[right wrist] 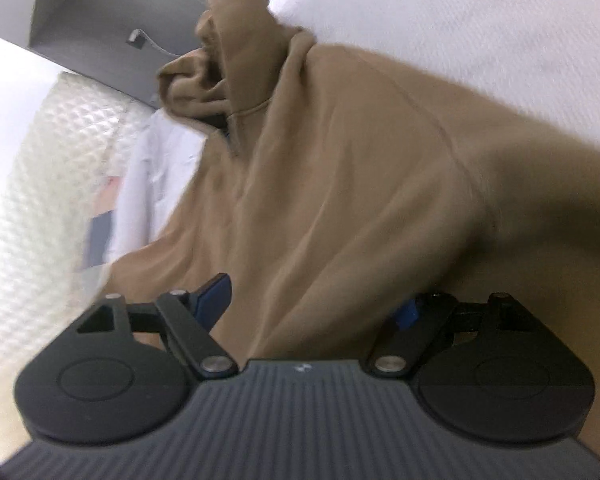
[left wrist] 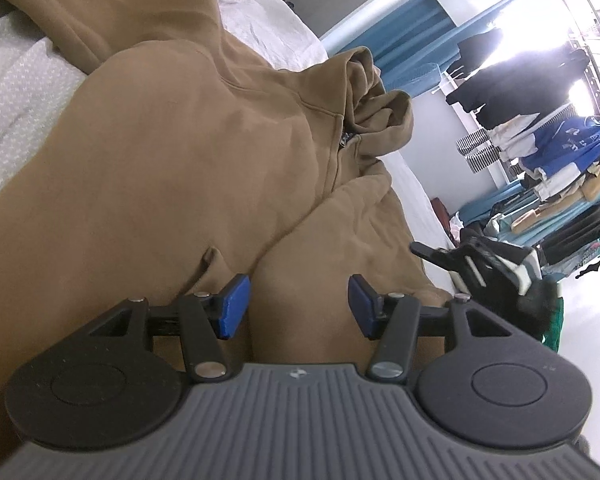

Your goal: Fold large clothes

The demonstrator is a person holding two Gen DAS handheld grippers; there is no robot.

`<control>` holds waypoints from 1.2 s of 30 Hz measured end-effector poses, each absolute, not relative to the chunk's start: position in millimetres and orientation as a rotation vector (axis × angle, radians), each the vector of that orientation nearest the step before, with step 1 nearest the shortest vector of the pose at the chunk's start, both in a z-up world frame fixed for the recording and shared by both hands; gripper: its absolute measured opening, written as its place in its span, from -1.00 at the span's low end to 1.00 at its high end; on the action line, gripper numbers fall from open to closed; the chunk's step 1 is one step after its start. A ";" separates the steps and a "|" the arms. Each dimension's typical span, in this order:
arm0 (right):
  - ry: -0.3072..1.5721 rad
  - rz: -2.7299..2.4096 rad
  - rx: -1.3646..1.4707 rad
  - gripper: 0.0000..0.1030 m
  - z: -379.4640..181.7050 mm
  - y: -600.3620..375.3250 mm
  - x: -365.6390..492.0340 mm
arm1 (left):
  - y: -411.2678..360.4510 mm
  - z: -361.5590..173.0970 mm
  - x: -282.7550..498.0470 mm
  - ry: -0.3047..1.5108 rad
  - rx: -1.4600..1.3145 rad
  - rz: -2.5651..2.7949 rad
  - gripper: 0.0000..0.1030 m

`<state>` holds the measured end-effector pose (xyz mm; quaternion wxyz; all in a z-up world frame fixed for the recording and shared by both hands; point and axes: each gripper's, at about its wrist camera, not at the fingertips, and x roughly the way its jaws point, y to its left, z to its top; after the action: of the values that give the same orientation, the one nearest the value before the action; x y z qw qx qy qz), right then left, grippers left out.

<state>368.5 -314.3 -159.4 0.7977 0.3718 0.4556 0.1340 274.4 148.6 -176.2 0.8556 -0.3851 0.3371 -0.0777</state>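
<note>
A large tan fleece zip-up hoodie [left wrist: 172, 152] lies spread on a bed with a pale quilted cover [left wrist: 16, 92], its crumpled hood [left wrist: 372, 96] at the far end and its body running towards both cameras. So the garment's long axis lies roughly along the line each gripper points, hood away, hem end near.

The left tongs [left wrist: 298, 306] hover low over the near fabric, blue pads spread, with cloth beneath them but nothing pinched. The right tongs [right wrist: 316, 308] also stand wide apart over the hoodie [right wrist: 340, 180]; a ridge of fabric rises between them, yet the pads do not appear to press it. In the left wrist view the right tongs [left wrist: 452, 258] sit off the garment's right edge.

Both hands seem about equally near the cloth. The next grip probably falls on this near end.
</note>
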 end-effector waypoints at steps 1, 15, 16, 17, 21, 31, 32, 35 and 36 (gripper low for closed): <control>0.986 0.279 0.830 0.63 -170.2 -316.6 374.3 | 149.2 -177.7 275.9 0.706 -0.814 -0.163 0.17; 0.655 0.355 1.029 -0.66 -136.8 -417.5 388.8 | 135.7 -176.7 287.6 0.644 -0.799 -0.266 0.17; 0.629 0.329 1.062 -0.67 -139.5 -431.8 389.9 | 133.3 -176.1 288.3 0.643 -0.789 -0.276 0.17; 0.610 0.302 1.080 -0.67 -143.4 -445.2 391.8 | 130.7 -175.8 288.7 0.642 -0.782 -0.285 0.17; 0.661 0.182 1.200 -0.70 -192.0 -491.7 401.7 | 121.1 -176.9 289.6 0.654 -0.770 -0.324 0.17; 0.783 0.143 1.024 -0.59 -193.7 -471.0 406.1 | 89.7 -187.2 296.3 0.740 -0.714 -0.447 0.17; 0.805 0.142 0.981 -0.50 -186.9 -467.0 402.8 | 83.9 -188.7 296.2 0.751 -0.715 -0.467 0.17; 0.878 0.138 0.857 -0.08 -163.0 -453.5 381.8 | 68.0 -191.2 295.1 0.765 -0.703 -0.515 0.17; 0.879 0.134 0.828 0.00 -155.8 -448.8 375.7 | 62.9 -191.4 294.3 0.773 -0.696 -0.526 0.17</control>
<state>375.7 -448.8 -155.8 0.8211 0.3890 0.4130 0.0628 294.3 62.9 -191.4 0.8349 -0.3288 0.3651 -0.2482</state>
